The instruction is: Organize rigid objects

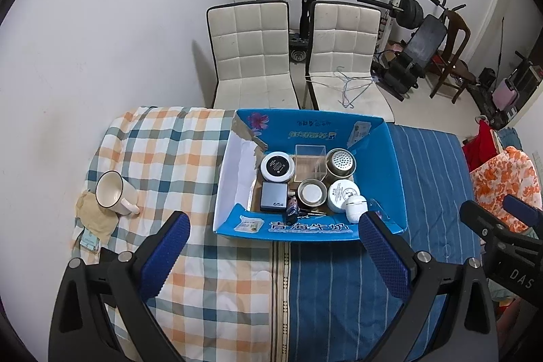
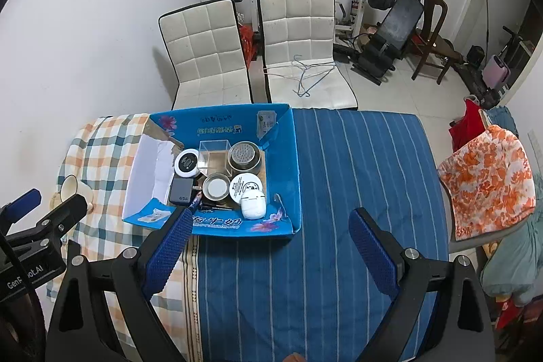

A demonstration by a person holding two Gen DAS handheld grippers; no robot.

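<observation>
Grippers above the bed: my left gripper [image 1: 273, 238] and right gripper [image 2: 271, 234] both hang with fingers spread wide, gripping nothing. Landmark: blue carton [image 1: 395, 165], open-topped, just beyond my fingertips. Inside it sit a black-lidded tin [image 1: 277, 167], clear box [image 1: 309, 162], perforated steel cup [image 1: 340, 162], grey charger [image 1: 273, 201] and white case [image 1: 355, 208], packed close. Left of the carton, a mug [image 1: 113, 197] lies tipped on checked cloth. Right of the carton, striped sheet [image 2: 356, 165] lies bare to the bed edge.

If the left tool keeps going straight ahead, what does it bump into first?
Probably the near wall of the blue box, which sits right between the open left tool's fingers. Depth is hard to judge, though.
</observation>
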